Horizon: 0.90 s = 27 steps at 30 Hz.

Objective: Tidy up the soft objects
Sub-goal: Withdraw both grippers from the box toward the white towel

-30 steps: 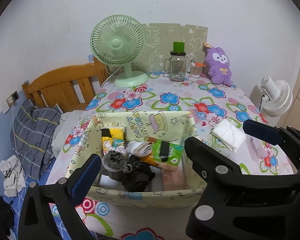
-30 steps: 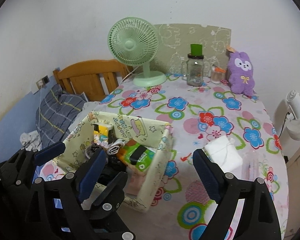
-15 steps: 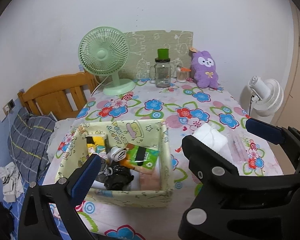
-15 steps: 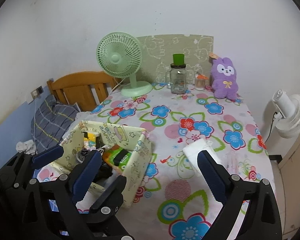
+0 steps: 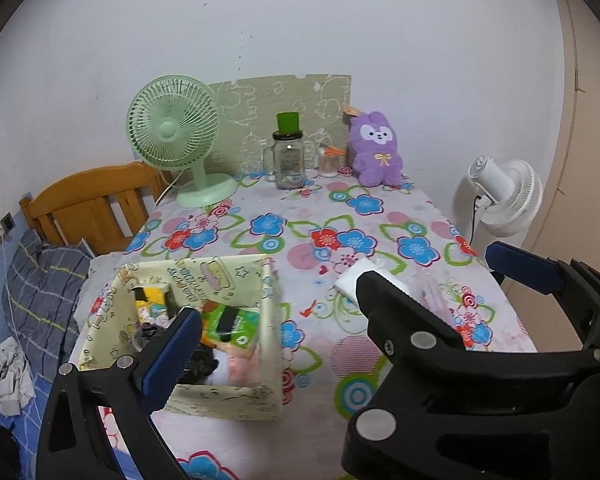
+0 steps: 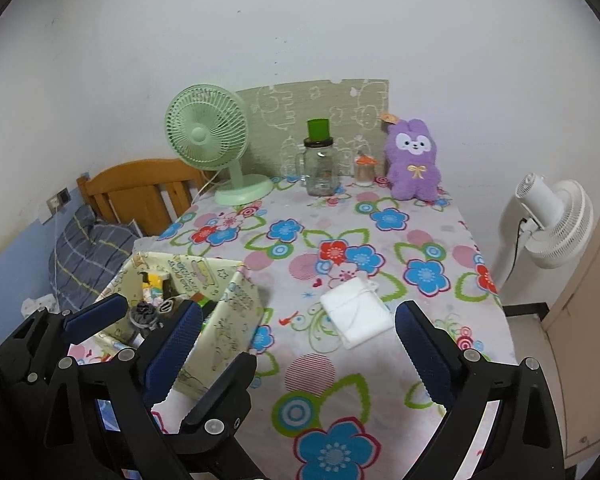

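Note:
A cream patterned fabric box (image 5: 220, 276) (image 6: 236, 320) stands at the table's front left. It holds a green pack (image 5: 232, 322), a yellow item (image 5: 152, 300) and dark balled socks. A white folded cloth (image 6: 356, 316) (image 5: 350, 282) lies on the flowered tablecloth to the right of the box. A purple plush bunny (image 5: 376, 148) (image 6: 414, 160) sits upright at the back. My right gripper (image 6: 299, 308) hangs open above the front of the table, with the cloth beyond its fingers. My left gripper (image 5: 292, 308) (image 6: 184, 328) is open near the box; its right finger is hidden in its own view.
At the back stand a green desk fan (image 5: 172, 132) and a glass jar with a green lid (image 5: 288, 160). A white floor fan (image 6: 552, 220) stands past the table's right edge. On the left are a wooden headboard (image 5: 92, 200) and a plaid pillow (image 5: 40, 296).
Both grippers have drawn back from the table and risen a little, so the box, cloth and bunny look smaller and farther off. Nothing was picked up.

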Each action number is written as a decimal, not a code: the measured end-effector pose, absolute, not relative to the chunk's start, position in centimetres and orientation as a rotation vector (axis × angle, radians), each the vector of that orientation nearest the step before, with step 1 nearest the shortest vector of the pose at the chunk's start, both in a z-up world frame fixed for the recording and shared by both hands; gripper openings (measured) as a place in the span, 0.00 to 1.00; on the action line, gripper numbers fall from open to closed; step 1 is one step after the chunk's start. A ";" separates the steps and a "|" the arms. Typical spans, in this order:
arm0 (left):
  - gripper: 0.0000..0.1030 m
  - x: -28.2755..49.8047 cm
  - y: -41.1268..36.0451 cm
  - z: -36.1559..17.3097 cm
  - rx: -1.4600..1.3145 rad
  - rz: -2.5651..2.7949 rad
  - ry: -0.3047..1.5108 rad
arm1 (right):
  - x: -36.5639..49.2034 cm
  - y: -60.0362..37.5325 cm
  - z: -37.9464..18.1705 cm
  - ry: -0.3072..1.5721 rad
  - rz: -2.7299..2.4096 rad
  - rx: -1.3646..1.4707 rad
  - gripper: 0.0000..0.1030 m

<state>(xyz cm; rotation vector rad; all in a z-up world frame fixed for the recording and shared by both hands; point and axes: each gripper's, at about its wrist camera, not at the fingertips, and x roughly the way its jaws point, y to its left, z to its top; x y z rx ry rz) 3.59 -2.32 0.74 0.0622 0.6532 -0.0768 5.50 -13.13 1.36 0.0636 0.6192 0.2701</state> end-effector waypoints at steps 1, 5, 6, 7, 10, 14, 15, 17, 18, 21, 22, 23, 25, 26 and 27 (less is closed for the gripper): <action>1.00 3.5 -2.6 0.7 0.060 -0.082 0.647 | 5.4 -13.5 1.3 0.618 0.266 0.067 0.96; 1.00 3.5 -3.8 0.6 0.061 -0.096 0.645 | 5.4 -14.7 1.1 0.618 0.248 0.073 0.96; 1.00 3.5 -4.0 0.6 0.062 -0.097 0.645 | 5.4 -14.9 1.1 0.618 0.244 0.074 0.96; 1.00 3.6 -4.3 0.5 0.065 -0.100 0.645 | 5.4 -15.2 1.0 0.617 0.241 0.074 0.96; 0.99 3.8 -5.1 0.1 0.070 -0.112 0.645 | 5.4 -16.0 0.7 0.611 0.227 0.069 0.96; 0.99 4.2 -6.0 -0.3 0.066 -0.124 0.641 | 5.6 -16.9 0.2 0.609 0.206 0.068 0.96; 0.99 4.3 -6.3 -0.5 0.064 -0.124 0.642 | 5.7 -17.3 -0.1 0.614 0.197 0.070 0.96; 0.99 4.5 -6.7 -0.9 0.057 -0.122 0.644 | 5.8 -17.8 -0.4 0.621 0.187 0.076 0.96; 0.99 4.7 -6.9 -1.1 0.053 -0.127 0.648 | 5.9 -18.0 -0.7 0.626 0.184 0.080 0.96; 0.99 5.2 -7.5 -1.8 0.053 -0.142 0.673 | 6.4 -18.6 -1.4 0.635 0.172 0.089 0.96; 0.99 5.5 -7.7 -2.1 0.052 -0.147 0.685 | 6.5 -18.9 -1.7 0.637 0.165 0.091 0.96; 0.99 5.8 -7.8 -2.4 0.049 -0.157 0.698 | 6.6 -19.1 -1.9 0.637 0.162 0.096 0.96; 0.99 6.4 -8.1 -3.1 0.042 -0.165 0.726 | 7.1 -19.5 -2.5 0.638 0.150 0.102 0.96; 0.99 6.6 -8.2 -3.4 0.040 -0.164 0.735 | 7.2 -19.5 -2.7 0.639 0.145 0.103 0.96; 0.99 6.9 -8.4 -3.8 0.039 -0.164 0.745 | 7.5 -19.7 -3.1 0.641 0.137 0.102 0.96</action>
